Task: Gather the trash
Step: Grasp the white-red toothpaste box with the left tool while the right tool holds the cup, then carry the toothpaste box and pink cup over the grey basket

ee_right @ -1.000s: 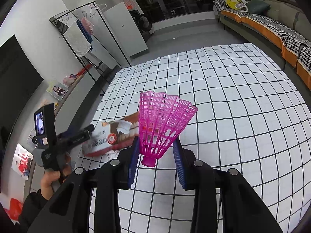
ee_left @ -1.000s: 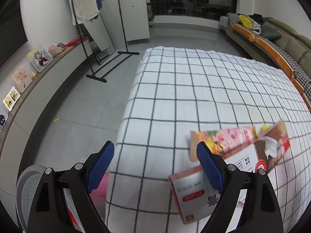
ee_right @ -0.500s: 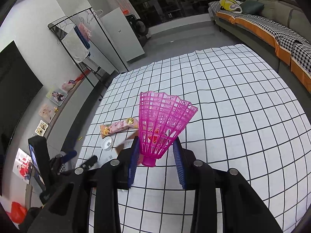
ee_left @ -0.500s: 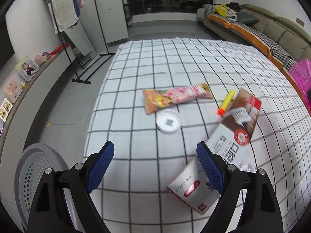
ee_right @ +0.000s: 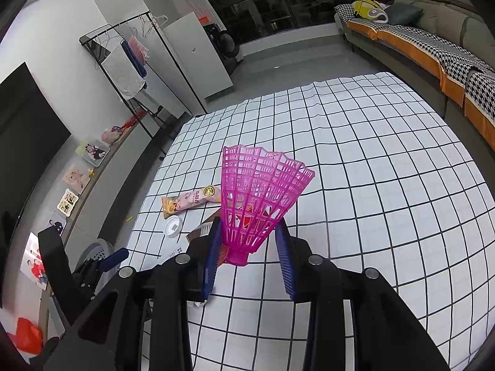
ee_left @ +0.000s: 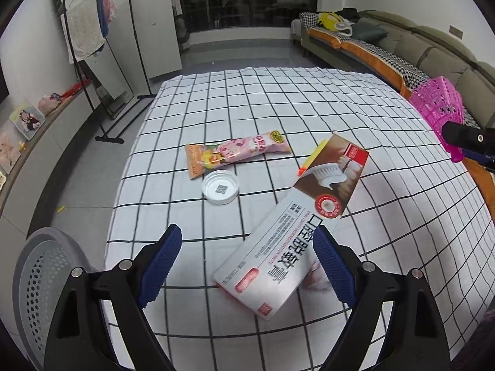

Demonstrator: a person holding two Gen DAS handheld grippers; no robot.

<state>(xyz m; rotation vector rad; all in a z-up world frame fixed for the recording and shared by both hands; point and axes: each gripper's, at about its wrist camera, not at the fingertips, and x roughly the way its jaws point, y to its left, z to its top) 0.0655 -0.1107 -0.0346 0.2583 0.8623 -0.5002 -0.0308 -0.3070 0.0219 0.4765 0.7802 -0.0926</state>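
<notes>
Left tongs (ee_left: 247,256): spread wide, nothing between the blue pads, low over the near edge of the table (ee_left: 278,99) with its white, black-gridded cloth.
Right tongs (ee_right: 249,255): drawn narrow, pinching the pink plastic shuttlecock (ee_right: 258,194) near its base, skirt flaring upward above the table.
Toothpaste box (ee_left: 297,225): lies flat and diagonal on the cloth, its near end just by the left tongs' right pad; contact there is hard to judge.
Snack wrapper (ee_left: 236,153): pink and orange, flat on the cloth beyond the box.
White lid (ee_left: 220,187): round, just beside the wrapper's near edge, inner face up.
Yellow stick (ee_left: 312,157): orange-tipped, partly tucked under the box's far end.
Grey basket (ee_left: 40,275): perforated, on the floor left of the table.
Sofa (ee_left: 402,55): along the right wall.
Clothes rack (ee_left: 102,31): at the far left.
</notes>
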